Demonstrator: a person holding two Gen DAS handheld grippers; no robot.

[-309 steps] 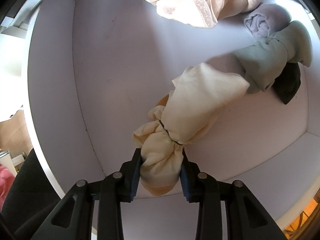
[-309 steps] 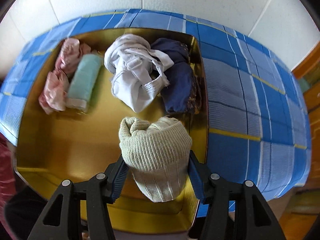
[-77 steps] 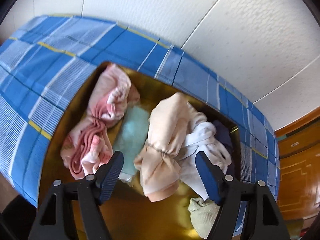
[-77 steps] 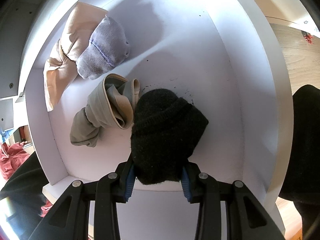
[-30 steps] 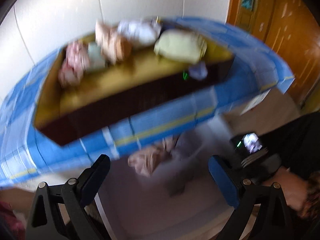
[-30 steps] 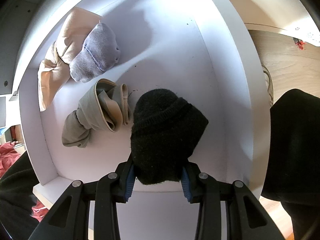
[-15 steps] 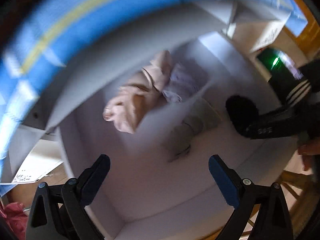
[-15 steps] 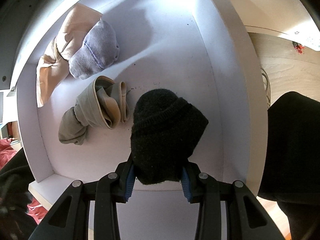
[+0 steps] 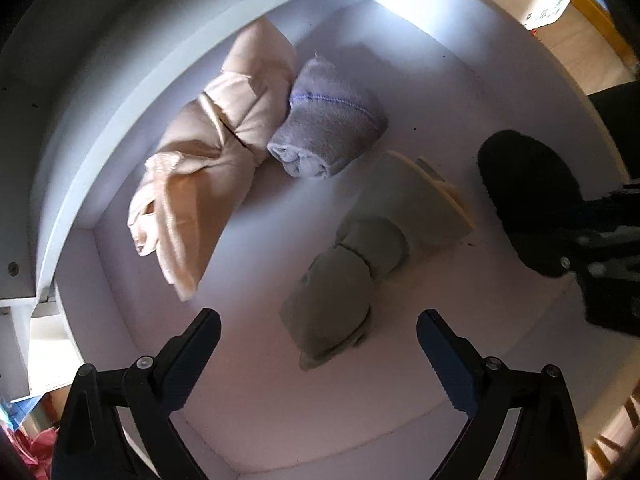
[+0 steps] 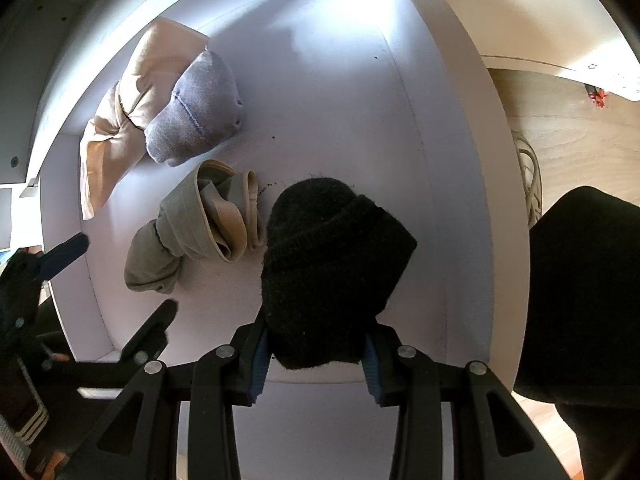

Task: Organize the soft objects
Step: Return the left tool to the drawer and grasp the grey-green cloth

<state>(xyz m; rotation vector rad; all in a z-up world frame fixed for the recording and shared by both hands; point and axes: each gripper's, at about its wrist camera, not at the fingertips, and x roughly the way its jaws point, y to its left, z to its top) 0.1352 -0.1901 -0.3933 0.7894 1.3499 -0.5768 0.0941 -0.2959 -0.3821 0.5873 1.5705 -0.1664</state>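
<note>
Right now your right gripper is clamped on the black bundle, a knitted roll that bulges out well past the blue pads on both sides. You hold it pointing steeply down over the near part of the white bin; whether its far end touches the floor of the bin cannot be told. In the left wrist view the same black bundle shows at the right edge, with your right gripper's dark frame behind it.

Just left of it lies the grey-green roll, its tan open end turned toward the black bundle and close beside it, though contact is unclear. Farther back, the lilac roll rests against the peach bundle, which runs along the back-left wall of the bin.

Your left gripper hangs over the bin with its jaws spread wide and nothing between the pads. The near end of the grey-green roll lies below the gap between its fingers, not touching either. From the right wrist view, the left gripper's fingers reach in over the bin's left wall.

Beyond the right wall you can see wood floor and your dark clothing.
</note>
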